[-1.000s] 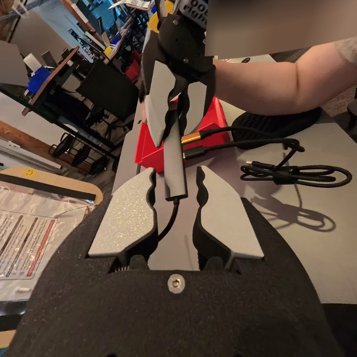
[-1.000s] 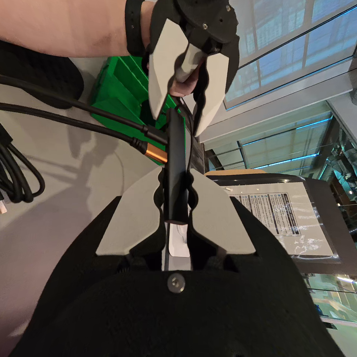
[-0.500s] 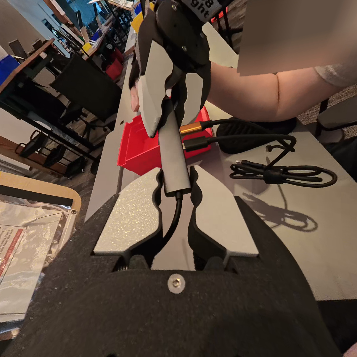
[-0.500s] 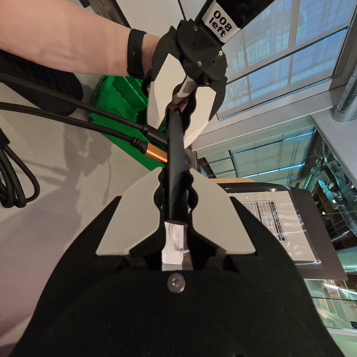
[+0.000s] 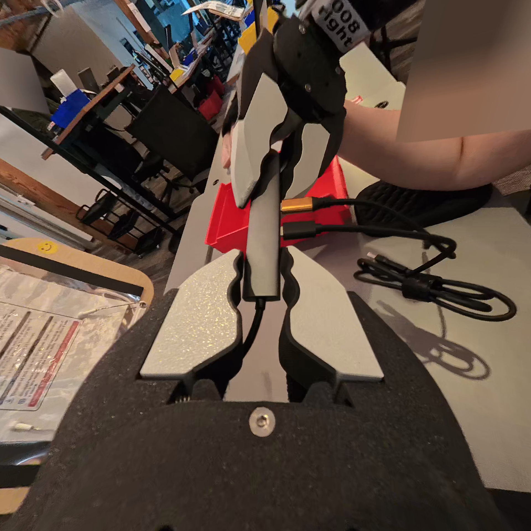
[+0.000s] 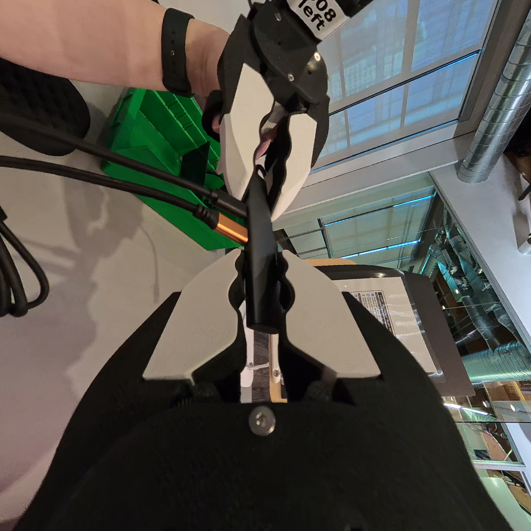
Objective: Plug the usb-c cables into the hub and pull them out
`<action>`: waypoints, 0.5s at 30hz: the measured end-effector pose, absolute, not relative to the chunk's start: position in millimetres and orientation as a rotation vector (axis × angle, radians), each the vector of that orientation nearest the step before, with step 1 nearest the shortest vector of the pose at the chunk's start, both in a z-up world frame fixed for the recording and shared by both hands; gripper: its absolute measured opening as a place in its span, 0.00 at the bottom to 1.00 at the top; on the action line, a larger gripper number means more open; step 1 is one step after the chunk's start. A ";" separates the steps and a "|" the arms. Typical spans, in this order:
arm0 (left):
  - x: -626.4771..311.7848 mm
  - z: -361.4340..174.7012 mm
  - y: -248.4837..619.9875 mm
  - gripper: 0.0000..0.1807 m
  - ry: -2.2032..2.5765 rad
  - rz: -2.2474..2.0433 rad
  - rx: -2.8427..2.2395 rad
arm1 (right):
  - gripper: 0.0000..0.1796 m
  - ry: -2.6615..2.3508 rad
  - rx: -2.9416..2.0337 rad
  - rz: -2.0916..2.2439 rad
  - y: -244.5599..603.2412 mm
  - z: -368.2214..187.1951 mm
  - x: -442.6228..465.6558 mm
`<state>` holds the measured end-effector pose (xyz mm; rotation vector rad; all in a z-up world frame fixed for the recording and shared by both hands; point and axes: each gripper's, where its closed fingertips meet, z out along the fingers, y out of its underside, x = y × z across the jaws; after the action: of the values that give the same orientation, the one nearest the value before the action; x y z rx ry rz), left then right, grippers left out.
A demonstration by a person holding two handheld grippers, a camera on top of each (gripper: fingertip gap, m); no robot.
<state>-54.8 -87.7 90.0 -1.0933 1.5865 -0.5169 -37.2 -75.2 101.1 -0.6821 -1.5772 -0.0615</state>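
Observation:
A grey USB hub (image 5: 263,244) is held in the air between both grippers. My left gripper (image 5: 262,255) is shut on its near end, where the hub's own black lead hangs out. My right gripper (image 6: 260,255) is shut on the other end of the hub (image 6: 260,258), and it also shows in the left wrist view (image 5: 270,198). Two USB-C cables sit in the hub's side: one with a gold plug (image 5: 296,204) and one with a black plug (image 5: 298,230). Both plugs show in the right wrist view, gold (image 6: 231,230) and black (image 6: 230,205).
A bundled black cable (image 5: 431,287) lies on the grey table (image 5: 459,416) to the right. A red bin (image 5: 227,218) and a black pad (image 5: 416,201) sit behind the hub. A green bin (image 6: 161,161) stands beyond. A plastic-sleeved sheet (image 5: 43,344) lies left. The grippers are tip to tip, or close to it.
My left gripper moved in from open and closed on the hub's near end. The right gripper has kept its hold, and the hub has tilted a little.

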 end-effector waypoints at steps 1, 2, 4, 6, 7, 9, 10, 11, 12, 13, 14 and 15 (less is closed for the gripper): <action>-55.3 87.4 -85.5 0.12 1.592 -0.493 -1.103 | 0.12 -1.577 -0.677 -0.057 -76.3 101.7 -37.6; -56.0 83.9 -83.0 0.12 1.602 -0.471 -1.123 | 0.12 -1.575 -0.672 -0.052 -77.6 102.5 -38.1; -56.5 79.4 -81.5 0.12 1.622 -0.450 -1.142 | 0.12 -1.577 -0.668 -0.054 -79.0 103.0 -38.7; -56.3 79.7 -83.3 0.12 1.630 -0.463 -1.142 | 0.11 -1.578 -0.671 -0.045 -79.7 103.1 -38.5; -56.1 80.5 -83.9 0.12 1.628 -0.475 -1.145 | 0.11 -1.576 -0.670 -0.040 -79.9 103.6 -38.3; -55.8 81.7 -84.7 0.13 1.625 -0.491 -1.133 | 0.11 -1.576 -0.667 -0.041 -79.9 103.6 -38.1; -55.9 82.3 -84.9 0.13 1.623 -0.499 -1.122 | 0.11 -1.576 -0.666 -0.045 -79.7 103.7 -38.1; -56.4 82.8 -85.6 0.13 1.622 -0.513 -1.118 | 0.11 -1.576 -0.665 -0.047 -79.6 103.6 -38.0; -57.0 83.4 -86.7 0.13 1.622 -0.535 -1.119 | 0.11 -1.577 -0.664 -0.049 -79.6 103.7 -38.1; -57.7 84.9 -88.0 0.13 1.619 -0.557 -1.116 | 0.11 -1.577 -0.665 -0.052 -79.3 103.5 -38.0; -58.4 87.3 -89.5 0.13 1.612 -0.578 -1.106 | 0.12 -1.576 -0.665 -0.058 -78.7 103.5 -37.8; -59.0 89.5 -90.8 0.13 1.606 -0.597 -1.099 | 0.12 -1.575 -0.664 -0.060 -78.5 103.6 -37.8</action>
<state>-59.0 -90.8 89.5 -1.0985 1.6056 -0.5967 -37.8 -78.5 103.6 -0.6644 -1.5747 -0.0595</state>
